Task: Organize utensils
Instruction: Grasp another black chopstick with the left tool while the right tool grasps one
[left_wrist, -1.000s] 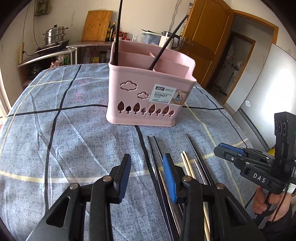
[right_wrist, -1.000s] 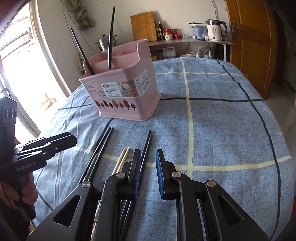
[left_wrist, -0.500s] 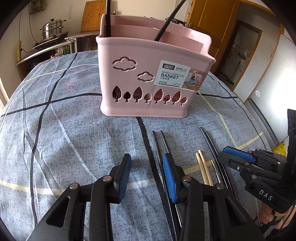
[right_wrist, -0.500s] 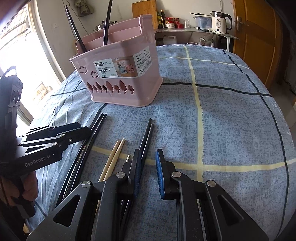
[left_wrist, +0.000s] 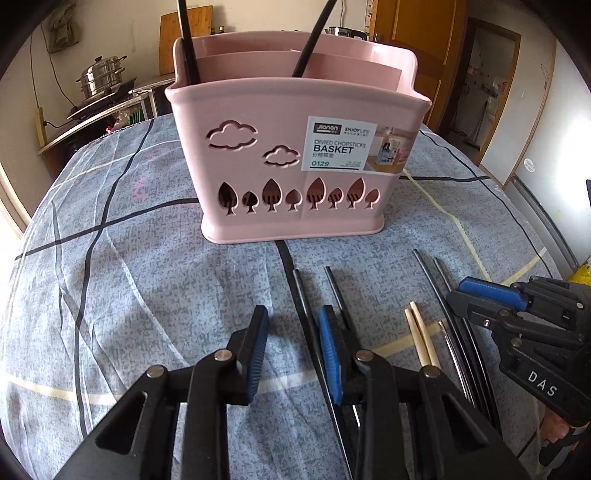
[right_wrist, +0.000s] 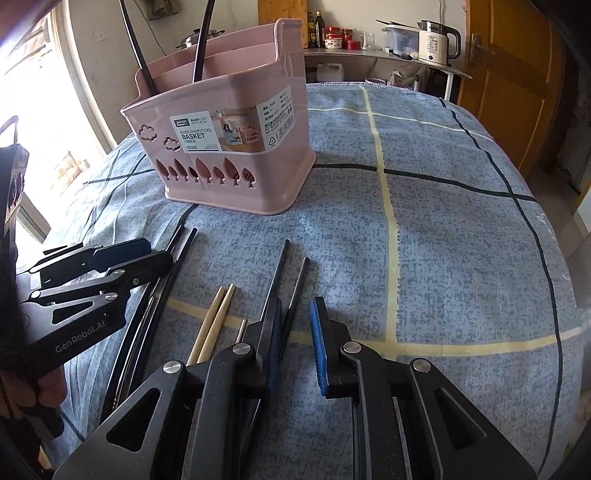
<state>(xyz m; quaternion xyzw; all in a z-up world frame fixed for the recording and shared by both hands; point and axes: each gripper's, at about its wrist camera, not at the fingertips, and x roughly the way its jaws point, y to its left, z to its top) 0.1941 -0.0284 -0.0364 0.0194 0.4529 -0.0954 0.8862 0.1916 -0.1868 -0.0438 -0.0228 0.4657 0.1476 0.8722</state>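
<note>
A: Blue checked cloth underneath, soft and creased. Likely to bunch up under a fingertip pressed too low, and to drag the loose sticks along with it.

B: Agreed. Then the pink basket, standing just beyond the sticks, with two dark chopsticks already leaning inside. Light plastic by the look of it. Easy to knock or tip with a careless lift, or with a long stick caught on the rim.

A: And the left gripper?

B: Spread wide, holding nothing. Low over the cloth, aimed at the basket, its right finger lying over the left black pair. Could pinch both sticks at once, or only one, and flick the other aside.

A: Same worry for the right gripper?

B: Yes. Also released and empty, with a narrower gap. Low and level, pointed forward, set over the right black pair; one stick between the fingers, the other under the left finger. Hard to tell whether touching or just above.

A: Closeness of the two tools?

B: Side by side, near each other. Risk of bumping if raised together.

A: Smaller things?

B: Wooden chopsticks between the two black pairs, and thin metal chopsticks just beside them. Round, slim, prone to rolling. Easily nudged out of line by either tool.
</note>
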